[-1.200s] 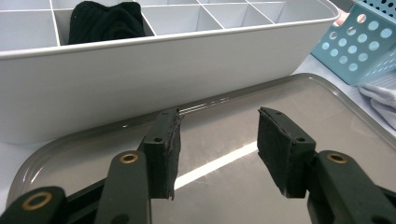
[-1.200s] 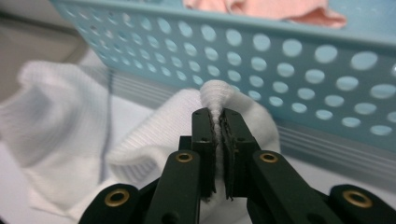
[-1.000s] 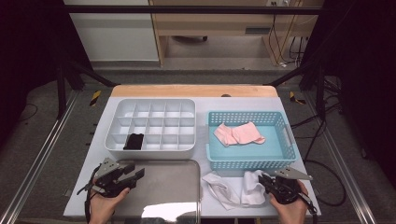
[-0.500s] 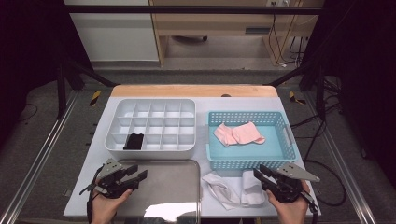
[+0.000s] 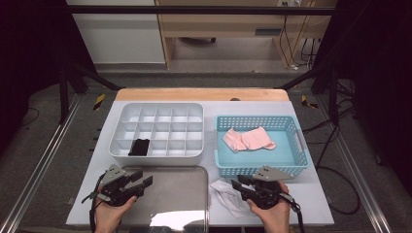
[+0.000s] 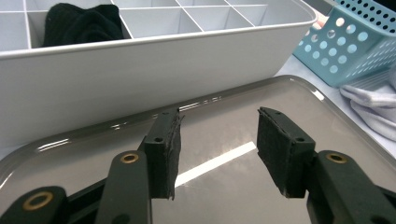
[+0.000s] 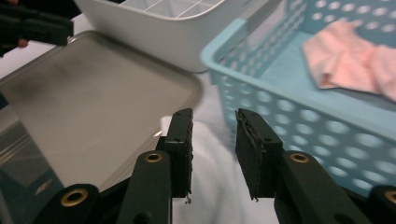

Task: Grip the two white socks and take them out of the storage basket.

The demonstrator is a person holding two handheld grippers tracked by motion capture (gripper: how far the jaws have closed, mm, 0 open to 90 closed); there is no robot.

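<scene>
A white desk [image 5: 320, 204] with a wooden far edge stands on a grey floor, dark frame rails at either side. On its near edge lies a white cloth [image 5: 228, 199], soft and crumpled, wedged between a metal tray [image 5: 180, 194] and a blue basket [image 5: 291, 165]. The right tool [image 5: 241, 186] hovers just over the cloth's right part, pointing left across it; in the right gripper view [image 7: 212, 149] its black, rough-padded jaws have just been opening and now stand apart, with the cloth [image 7: 210, 196] below them and nothing pinched between the pads. The tray is flat, shiny grey steel with rounded corners and a raised rim, touching the cloth's left edge. The basket is rectangular plastic, its walls pierced with round holes, and it holds a folded pink cloth [image 5: 248, 139]. Behind the tray sits a white plastic organiser [image 5: 158, 153] divided into square cells; a black cloth [image 5: 139, 147] fills one cell in its near row. The left tool [image 5: 142, 178] is held over the tray's left corner, well apart from the white cloth, jaws spread wide and empty in the left gripper view [image 6: 217, 149].
</scene>
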